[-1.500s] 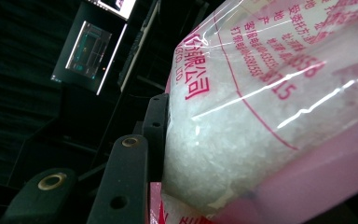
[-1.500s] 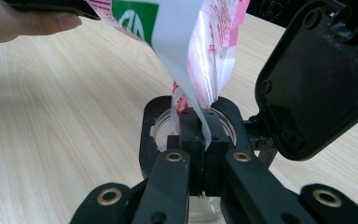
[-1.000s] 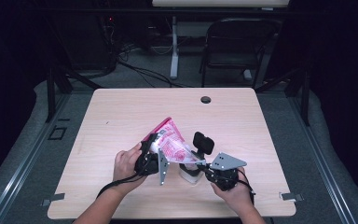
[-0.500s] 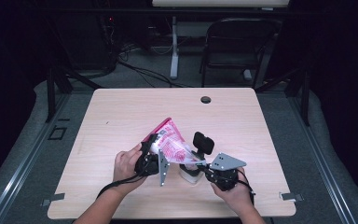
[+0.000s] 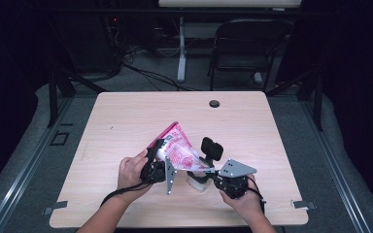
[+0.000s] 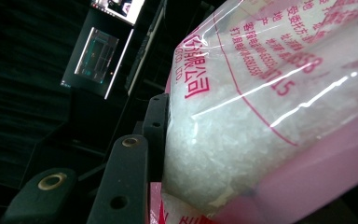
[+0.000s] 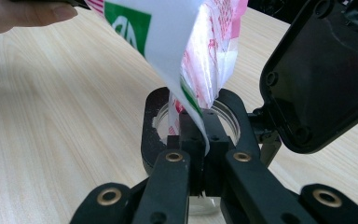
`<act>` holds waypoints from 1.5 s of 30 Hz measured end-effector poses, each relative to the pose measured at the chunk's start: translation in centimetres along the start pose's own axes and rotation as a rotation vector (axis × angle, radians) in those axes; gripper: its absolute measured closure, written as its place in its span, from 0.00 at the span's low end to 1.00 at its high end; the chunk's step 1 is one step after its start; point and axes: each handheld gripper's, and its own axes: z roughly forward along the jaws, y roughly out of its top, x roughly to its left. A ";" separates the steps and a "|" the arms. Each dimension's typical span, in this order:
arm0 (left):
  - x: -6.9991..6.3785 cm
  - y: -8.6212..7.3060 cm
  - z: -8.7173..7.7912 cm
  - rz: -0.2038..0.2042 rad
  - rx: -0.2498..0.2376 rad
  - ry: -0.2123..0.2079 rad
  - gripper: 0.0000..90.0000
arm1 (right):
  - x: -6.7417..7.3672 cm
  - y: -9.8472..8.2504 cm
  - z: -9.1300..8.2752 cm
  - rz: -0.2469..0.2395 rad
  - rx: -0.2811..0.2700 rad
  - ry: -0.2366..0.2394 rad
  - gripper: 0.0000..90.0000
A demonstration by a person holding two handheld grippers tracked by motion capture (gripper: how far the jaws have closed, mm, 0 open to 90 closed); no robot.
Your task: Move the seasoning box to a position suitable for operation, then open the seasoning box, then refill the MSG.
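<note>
1. Left gripper [image 5: 156, 162] is clamped on a pink-printed plastic bag [image 5: 179, 150] of white crystals. In the left gripper view the bag [image 6: 270, 116] presses flat against the black jaw.
2. The bag is tilted, its pink top edge raised toward the desk's far side and its low corner pointing down into a small clear glass jar [image 5: 197, 180].
3. Right gripper [image 5: 209, 175] is closed around the jar. In the right gripper view the jaws ring the rim of the jar [image 7: 228, 116], and the bag's corner [image 7: 191, 88] hangs into the mouth.
4. The jar stands on the desk [image 5: 126, 121] near the front edge, right of centre.
5. The jar's black flip lid [image 5: 212, 149] stands open behind it.
</note>
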 end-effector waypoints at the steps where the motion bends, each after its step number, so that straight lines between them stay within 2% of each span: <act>1: 0.0 0.0 0.0 0.001 0.001 -0.001 0.75 | 0.0 0.0 0.0 0.001 -0.001 0.002 1.00; 13: 0.0 0.1 -0.1 0.013 0.001 0.006 0.75 | 0.0 0.0 0.0 0.004 -0.003 0.005 1.00; 22: 0.3 0.5 -0.4 0.045 0.001 0.025 0.75 | -0.1 0.0 0.0 0.004 -0.002 0.004 1.00; 25: 0.2 0.5 -0.3 0.038 -0.012 0.033 0.75 | -0.1 0.0 0.0 0.004 -0.002 0.005 1.00; 33: 0.2 0.6 -0.3 0.051 -0.016 0.036 0.75 | -0.1 -0.1 -0.1 0.007 0.005 0.000 1.00; 45: 0.2 0.6 -0.5 0.067 -0.006 0.042 0.75 | 0.0 -0.1 0.0 0.008 0.005 -0.003 1.00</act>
